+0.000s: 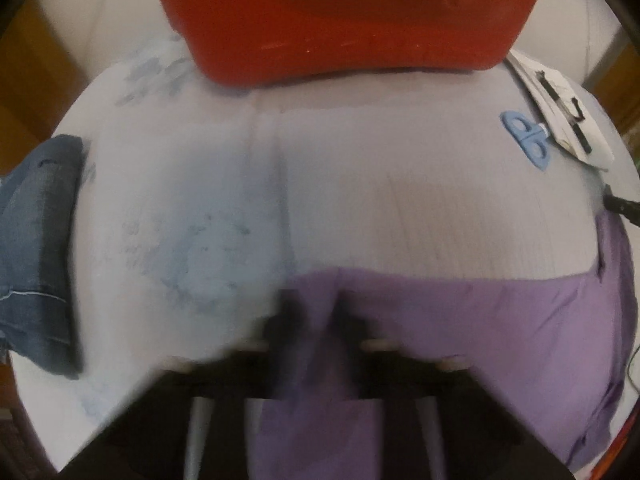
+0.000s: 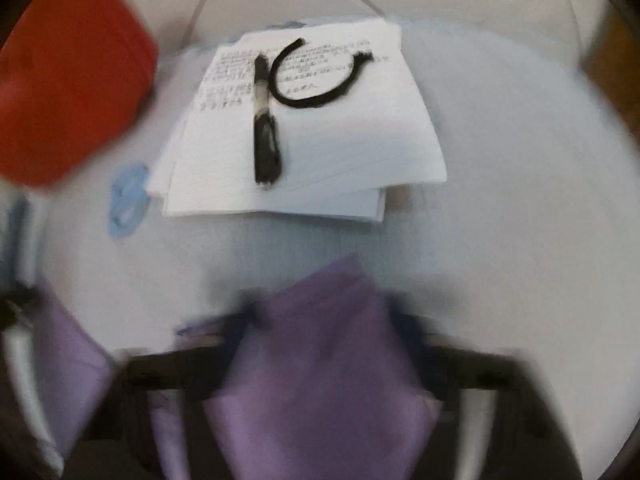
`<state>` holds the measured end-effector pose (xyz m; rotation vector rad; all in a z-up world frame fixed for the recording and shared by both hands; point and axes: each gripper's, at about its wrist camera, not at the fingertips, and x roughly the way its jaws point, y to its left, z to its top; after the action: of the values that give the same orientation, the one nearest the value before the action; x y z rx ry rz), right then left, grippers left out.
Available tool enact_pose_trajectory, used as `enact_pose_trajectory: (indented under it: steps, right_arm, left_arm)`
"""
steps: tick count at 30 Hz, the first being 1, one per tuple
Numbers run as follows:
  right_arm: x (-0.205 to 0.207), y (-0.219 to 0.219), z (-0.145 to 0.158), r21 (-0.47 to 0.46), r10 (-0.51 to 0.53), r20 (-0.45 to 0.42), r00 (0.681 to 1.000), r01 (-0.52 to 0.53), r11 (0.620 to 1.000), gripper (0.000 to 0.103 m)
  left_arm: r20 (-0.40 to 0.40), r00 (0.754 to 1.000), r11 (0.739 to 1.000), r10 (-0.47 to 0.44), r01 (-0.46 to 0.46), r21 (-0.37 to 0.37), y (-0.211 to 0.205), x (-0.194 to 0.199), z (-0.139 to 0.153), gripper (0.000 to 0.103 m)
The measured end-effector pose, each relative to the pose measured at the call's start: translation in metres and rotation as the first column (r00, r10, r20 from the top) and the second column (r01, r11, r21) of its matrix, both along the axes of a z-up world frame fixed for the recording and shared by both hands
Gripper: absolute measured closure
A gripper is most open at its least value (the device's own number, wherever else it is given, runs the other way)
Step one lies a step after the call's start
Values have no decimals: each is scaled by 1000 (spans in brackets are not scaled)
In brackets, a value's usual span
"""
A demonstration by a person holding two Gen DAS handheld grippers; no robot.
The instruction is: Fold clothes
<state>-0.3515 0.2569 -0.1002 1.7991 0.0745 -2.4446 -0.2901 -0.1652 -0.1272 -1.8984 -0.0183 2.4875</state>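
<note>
Mid-fold, we hold the thin purple cloth garment (image 1: 460, 320), lying at the near edge of the white round table (image 1: 360, 168), pinched in both left gripper (image 1: 310, 312) and right gripper (image 2: 320, 316); next, we judge, carry the edge over evenly.

Red box (image 1: 340, 20) at table's (image 1: 440, 168) far edge; pen (image 2: 264, 120), cord (image 2: 320, 92) on papers (image 2: 340, 152).

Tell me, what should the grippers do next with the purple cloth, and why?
Probably lift together and carry the held edge over the rest. The left hand-held gripper and right hand-held gripper each seem shut on purple cloth, which still lies spread on the table.
</note>
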Motion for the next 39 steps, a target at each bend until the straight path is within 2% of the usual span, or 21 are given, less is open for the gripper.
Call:
enact_pose_trajectory:
  steps: [2, 5, 10, 12, 13, 14, 15, 16, 17, 19, 22, 24, 26, 29, 33, 34, 35, 36, 37, 38, 39]
  right_arm:
    - [7, 4, 4, -53, 0, -2, 1000, 0, 999, 94]
    - [37, 15, 35, -112, 19, -100, 995, -31, 993, 94]
    - [135, 24, 89, -135, 92, -282, 955, -135, 982, 94]
    - [181, 22, 101, -116, 143, -337, 931, -192, 975, 94]
    - [199, 18, 99, -115, 161, -334, 929, -210, 971, 94]
    - [216, 14, 95, -115, 179, -326, 928, -227, 967, 92]
    - [229, 15, 86, -118, 177, -283, 943, -217, 969, 86]
    - [242, 16, 76, -121, 171, -235, 957, -204, 972, 82]
    - [254, 17, 66, -123, 166, -185, 969, -190, 974, 73]
    - [273, 25, 50, -124, 134, -114, 984, -148, 981, 66]
    - [273, 56, 55, -198, -1, -106, 994, -20, 980, 60]
    - [259, 68, 62, -248, -66, -101, 993, 40, 968, 55]
    - [238, 77, 62, -288, -119, -75, 990, 93, 953, 55]
    - [208, 84, 57, -313, -173, -23, 985, 157, 936, 54]
    - [174, 87, 41, -317, -202, 72, 977, 215, 924, 54]
    - [166, 86, 35, -311, -209, 96, 973, 229, 923, 51]
    - [160, 85, 30, -303, -207, 117, 971, 233, 924, 43]
    - [156, 82, 24, -295, -202, 130, 971, 232, 927, 37]
    - [152, 80, 18, -286, -197, 142, 970, 231, 930, 37]
    - [149, 77, 12, -277, -192, 155, 969, 229, 933, 39]
    - [148, 73, 10, -243, -169, 150, 974, 202, 949, 76]
  left_arm:
    - [-28, 1000, 1000, 2, -2, -1, 0, 5, 9, 98]
    - [-83, 997, 1000, 4, -3, 8, 1, 15, 26, 98]
    - [-219, 976, 1000, -15, 13, -11, 4, 57, 50, 97]
    - [-222, 975, 1000, -16, 14, -7, 3, 76, 49, 94]
    - [-207, 978, 1000, -13, 14, 3, 0, 87, 46, 87]
    - [-184, 983, 1000, -9, 12, 18, -5, 98, 41, 69]
    - [-164, 987, 1000, -1, 6, 27, -9, 109, 37, 58]
    - [-145, 989, 1000, 11, -7, 26, -13, 121, 32, 38]
    - [-131, 991, 999, 25, -22, 24, -18, 131, 29, 32]
    - [-112, 992, 998, 61, -57, 42, -29, 145, 27, 32]
    - [-123, 985, 990, 122, -113, 83, -44, 151, 37, 31]
    - [-132, 981, 988, 141, -131, 86, -48, 146, 44, 28]
    - [-118, 983, 987, 141, -131, 89, -45, 136, 44, 26]
    - [-71, 989, 989, 127, -121, 89, -34, 118, 36, 26]
    - [1, 997, 997, 75, -75, 27, -10, 100, 16, 26]
    - [16, 998, 998, 67, -67, 17, -6, 97, 11, 26]
    - [27, 998, 998, 56, -57, 5, -1, 95, 7, 29]
    - [38, 998, 999, 46, -46, -6, 3, 92, 3, 37]
    - [43, 999, 999, 32, -30, -26, 7, 89, 0, 74]
    - [37, 999, 998, 18, -16, -59, 11, 86, 0, 96]
    - [21, 1000, 996, 18, -16, -92, 13, 83, 2, 96]
